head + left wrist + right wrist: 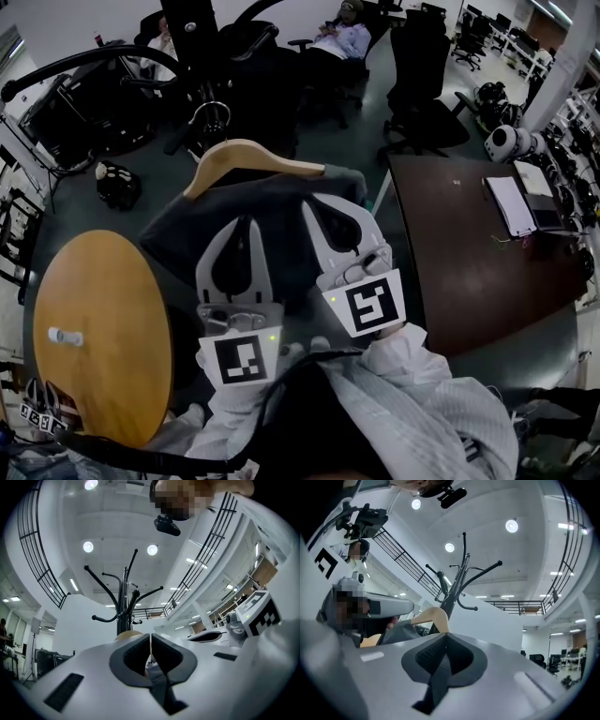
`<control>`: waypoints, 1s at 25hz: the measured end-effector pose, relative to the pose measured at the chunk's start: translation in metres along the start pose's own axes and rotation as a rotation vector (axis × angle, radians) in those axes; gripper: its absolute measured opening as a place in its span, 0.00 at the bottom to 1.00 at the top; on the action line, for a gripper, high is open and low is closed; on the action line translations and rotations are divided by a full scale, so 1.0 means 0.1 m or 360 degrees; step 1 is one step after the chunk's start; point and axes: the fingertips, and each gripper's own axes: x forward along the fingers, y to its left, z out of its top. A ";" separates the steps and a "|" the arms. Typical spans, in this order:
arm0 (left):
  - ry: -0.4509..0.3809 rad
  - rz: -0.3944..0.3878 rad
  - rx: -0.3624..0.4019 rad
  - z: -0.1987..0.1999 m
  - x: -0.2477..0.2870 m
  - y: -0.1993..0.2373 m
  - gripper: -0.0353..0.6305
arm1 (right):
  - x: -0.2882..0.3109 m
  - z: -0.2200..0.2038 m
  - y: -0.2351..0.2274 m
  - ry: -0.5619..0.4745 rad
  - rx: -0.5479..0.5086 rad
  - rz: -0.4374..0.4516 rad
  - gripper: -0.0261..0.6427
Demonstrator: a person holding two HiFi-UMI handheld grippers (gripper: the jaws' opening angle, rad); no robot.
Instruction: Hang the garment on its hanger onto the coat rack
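At the far left is a round, pale wooden worktop [103, 337], bare but for a small white object.

Just right of it, the left gripper [151, 637] has its fingers clenched, with only a hairline gap between them. They lie over the cloth, and I cannot tell whether any fabric is pinched.

Next comes the dark grey garment [234, 220], draped on a curved, light wooden hanger [248, 155]. It sits under both grippers, between the round worktop and the dark table, short of the black, many-armed coat rack [202, 47] beyond. What bears its weight is hidden. The cloth looks matte and plain, sagging from the hanger's shoulders. Only the upper arc of the hanger is bare, and its hook cannot be picked out for certain.

It should handle as a light, limp load on a stiff, smooth frame. Fabric alone would slide and bunch, so the wooden shoulders on either side of the neck look like the better hold.

The right gripper [444, 637] is likewise clenched and empty, with the hanger's wood just past its tips.

Farthest right is a dark brown rectangular table [469, 272].
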 end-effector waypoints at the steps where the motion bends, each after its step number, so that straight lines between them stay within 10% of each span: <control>1: 0.0018 -0.0003 -0.0012 -0.01 -0.02 -0.04 0.07 | -0.06 0.02 0.01 -0.0008 0.0031 -0.0003 0.04; 25: 0.0145 -0.0148 -0.0060 -0.23 0.27 -0.33 0.06 | -0.17 -0.06 -0.25 0.0033 0.0052 -0.0092 0.04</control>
